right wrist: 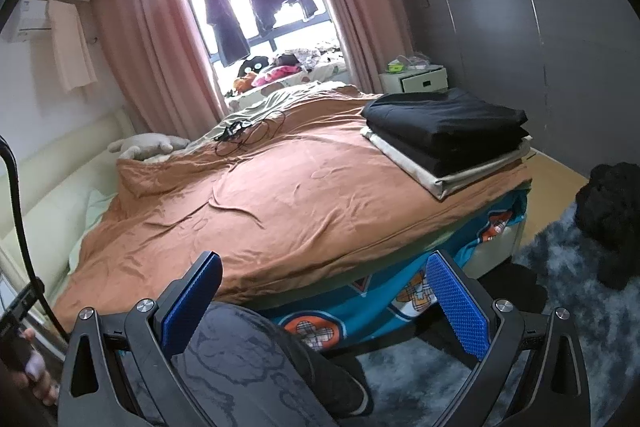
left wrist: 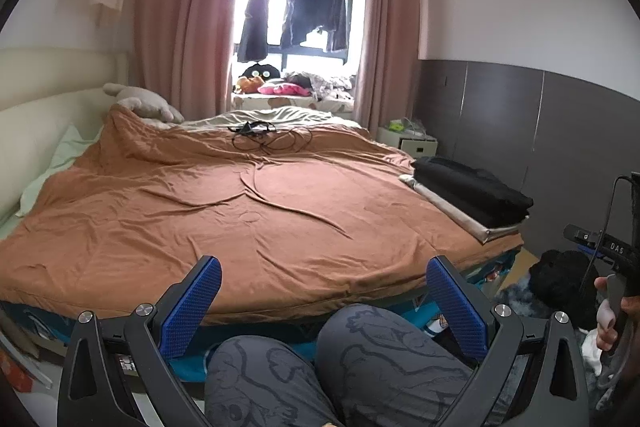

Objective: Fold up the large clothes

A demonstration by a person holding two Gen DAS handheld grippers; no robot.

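A wrinkled brown blanket (left wrist: 248, 203) (right wrist: 260, 195) covers the bed. At its right edge lies a folded stack: black clothes (left wrist: 472, 187) (right wrist: 448, 123) on top of a beige folded cloth (left wrist: 452, 215) (right wrist: 452, 175). A crumpled black garment (left wrist: 560, 279) (right wrist: 612, 223) sits on the floor to the right of the bed. My left gripper (left wrist: 325, 263) is open and empty, held over the person's knees (left wrist: 360, 359) before the bed's near edge. My right gripper (right wrist: 326, 259) is also open and empty, aimed at the bed's near right corner.
Tangled black cables (left wrist: 268, 137) lie on the far part of the bed, with a plush toy (left wrist: 144, 103) by the headboard. A nightstand (right wrist: 416, 77) stands by the grey wall. A shaggy grey rug (right wrist: 560, 287) covers the floor. Clothes hang at the window (left wrist: 296, 11).
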